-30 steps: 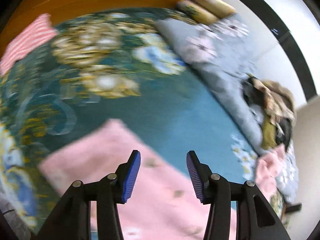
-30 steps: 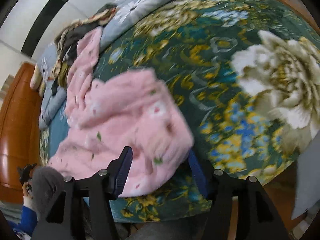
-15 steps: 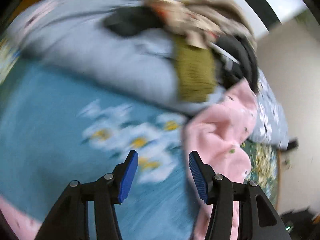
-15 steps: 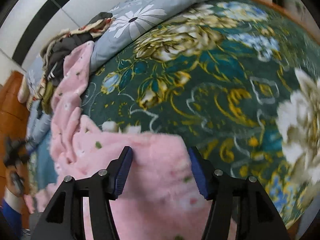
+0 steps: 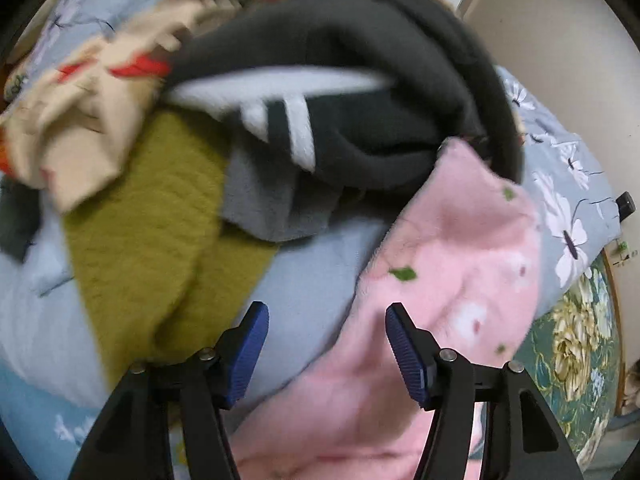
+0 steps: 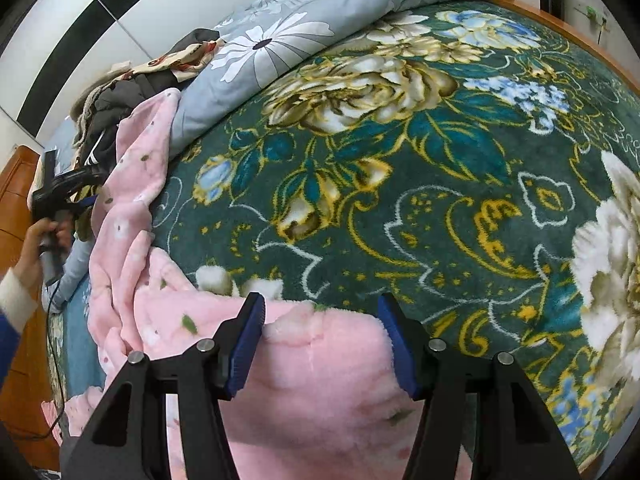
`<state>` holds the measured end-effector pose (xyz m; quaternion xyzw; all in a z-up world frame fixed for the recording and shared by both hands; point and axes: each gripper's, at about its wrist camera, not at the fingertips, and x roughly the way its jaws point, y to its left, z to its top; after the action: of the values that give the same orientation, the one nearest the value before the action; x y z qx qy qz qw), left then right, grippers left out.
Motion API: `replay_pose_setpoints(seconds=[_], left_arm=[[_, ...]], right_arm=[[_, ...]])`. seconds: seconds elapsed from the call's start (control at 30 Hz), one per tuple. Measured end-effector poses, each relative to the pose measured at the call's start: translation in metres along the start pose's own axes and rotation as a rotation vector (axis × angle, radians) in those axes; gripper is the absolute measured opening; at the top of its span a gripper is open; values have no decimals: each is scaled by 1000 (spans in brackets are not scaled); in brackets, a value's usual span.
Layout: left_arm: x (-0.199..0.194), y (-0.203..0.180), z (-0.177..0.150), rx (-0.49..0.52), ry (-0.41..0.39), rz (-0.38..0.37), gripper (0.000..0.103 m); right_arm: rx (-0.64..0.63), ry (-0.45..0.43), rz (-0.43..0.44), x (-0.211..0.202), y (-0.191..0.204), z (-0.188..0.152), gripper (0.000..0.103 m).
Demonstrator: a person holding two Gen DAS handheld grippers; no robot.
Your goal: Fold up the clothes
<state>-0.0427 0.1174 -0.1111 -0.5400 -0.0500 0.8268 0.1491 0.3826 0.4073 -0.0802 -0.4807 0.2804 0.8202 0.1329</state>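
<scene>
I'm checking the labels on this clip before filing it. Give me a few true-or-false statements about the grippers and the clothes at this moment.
1. The left gripper is open. True.
2. The right gripper is clamped shut on the pink garment. False: its jaws stand apart, with the garment's edge between them.
3. An olive green knit lies in the pile ahead of the left gripper. True.
4. The bedspread is plain white. False: it is dark green with large flowers.
5. A grey floral quilt lies along the bed's far side. True.
</scene>
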Motion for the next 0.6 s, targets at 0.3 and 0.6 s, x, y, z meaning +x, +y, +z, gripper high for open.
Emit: replay_pose_setpoints(seconds=[0.3, 0.6], left_arm=[[-2, -25, -13, 97, 1, -59, 4], [-181, 58, -26, -37, -325, -196, 4]], right_arm=[[32, -19, -5, -2, 5, -2, 59], [37, -79, 21, -41, 12, -6, 59]])
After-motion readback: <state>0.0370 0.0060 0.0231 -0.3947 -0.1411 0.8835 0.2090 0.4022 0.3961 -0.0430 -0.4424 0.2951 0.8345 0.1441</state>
